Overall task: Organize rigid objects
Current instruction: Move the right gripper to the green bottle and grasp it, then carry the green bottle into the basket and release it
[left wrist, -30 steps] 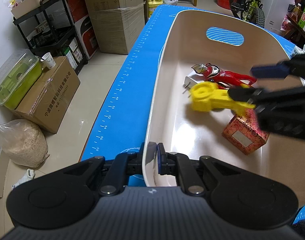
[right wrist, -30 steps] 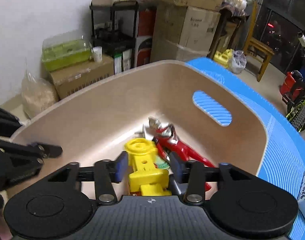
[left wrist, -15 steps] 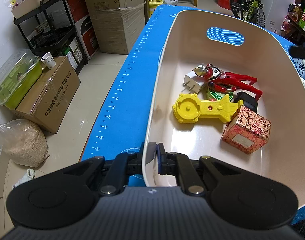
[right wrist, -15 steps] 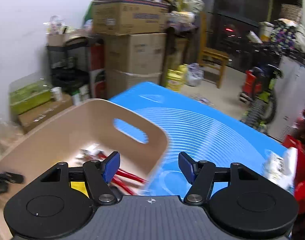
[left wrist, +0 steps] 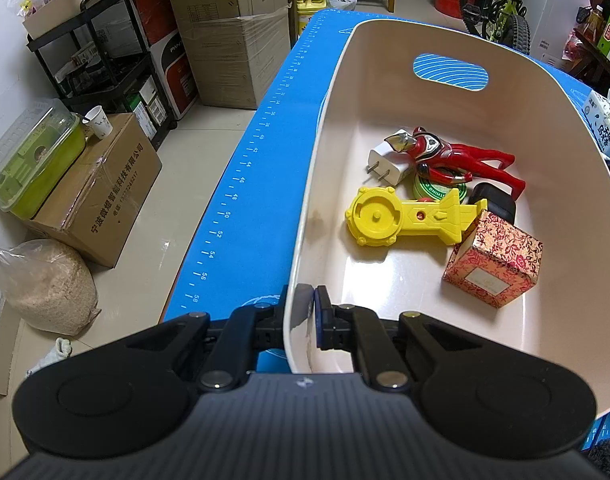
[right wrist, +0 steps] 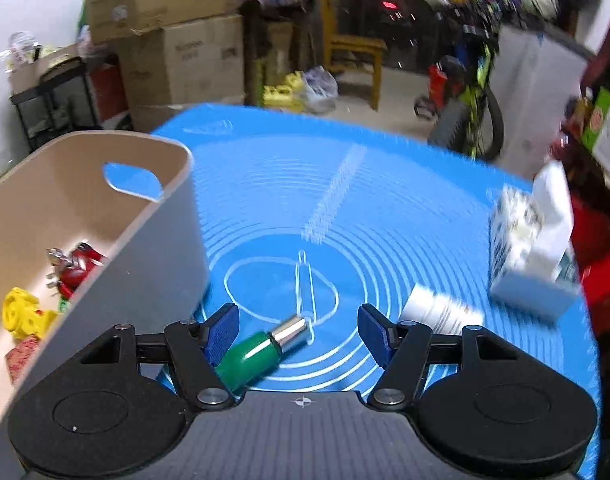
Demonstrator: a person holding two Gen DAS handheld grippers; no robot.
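Note:
My left gripper (left wrist: 305,312) is shut on the near rim of a beige bin (left wrist: 553,128). In the bin lie a yellow toy (left wrist: 405,218), a red figure (left wrist: 453,160), a white charger (left wrist: 385,164), a green tin (left wrist: 437,190), a black object (left wrist: 495,202) and a red patterned box (left wrist: 493,264). My right gripper (right wrist: 299,332) is open and empty above the blue mat (right wrist: 385,208), right of the bin (right wrist: 85,204). A green and silver cylinder (right wrist: 261,348) lies between its fingers. A white bottle (right wrist: 437,312) lies to the right.
A tissue box (right wrist: 525,248) stands at the mat's right edge, also in the left wrist view (left wrist: 603,120). Cardboard boxes (left wrist: 225,32), a black rack (left wrist: 105,64) and a sack (left wrist: 45,284) stand on the floor left of the table. A bicycle (left wrist: 501,4) is beyond the table.
My right gripper let go of the yellow toy in the bin, opened, and swung right out of the bin to over the mat. The left gripper has not moved.

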